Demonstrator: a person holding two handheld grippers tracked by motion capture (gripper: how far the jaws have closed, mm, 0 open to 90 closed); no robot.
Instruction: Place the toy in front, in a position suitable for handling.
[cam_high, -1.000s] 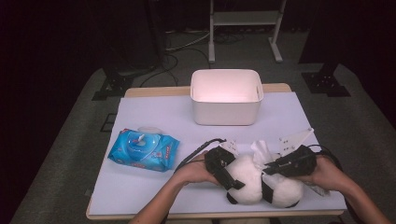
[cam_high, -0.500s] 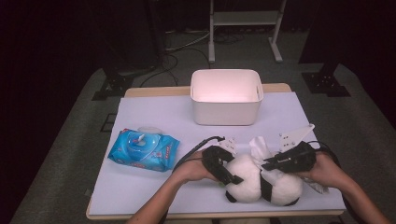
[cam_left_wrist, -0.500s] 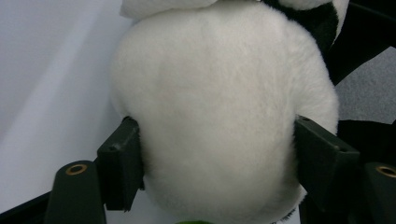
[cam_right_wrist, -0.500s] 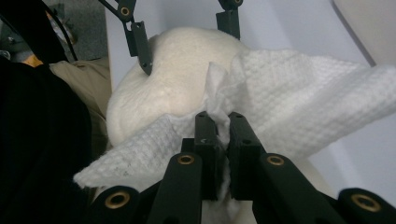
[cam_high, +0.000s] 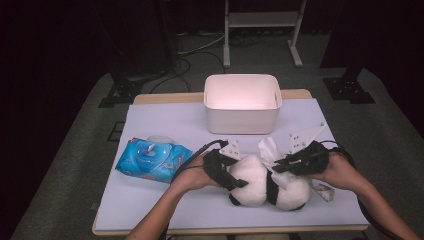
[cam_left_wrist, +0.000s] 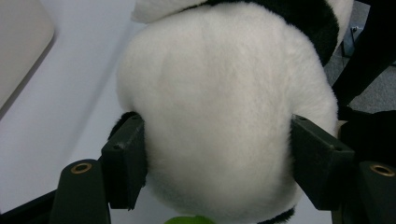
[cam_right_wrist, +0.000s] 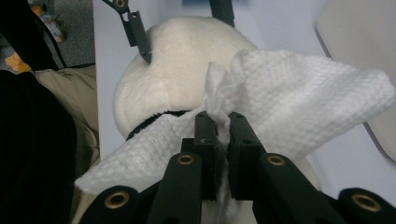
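1. So we've got the left gripper (cam_high: 235, 177) clamped around the white head end of the plush panda (cam_high: 265, 182), pads dug into the fur on both sides; its jaws have just been closing onto it. The panda sits near the front edge of the table (cam_high: 165, 200), between both hands.
2. Our right gripper (cam_right_wrist: 217, 126) is pinched tight on a white wipe (cam_right_wrist: 299, 98), held right over the panda.
3. What could go wrong: soft fur gives, so the panda could roll or squirt out of the left jaws if we scrub hard. The wipe could also slide out of that thin pinch.
4. Only the high view gives us the white bin (cam_high: 242, 102) and blue wipes pack (cam_high: 152, 160); the left gripper view shows the pads sinking in.
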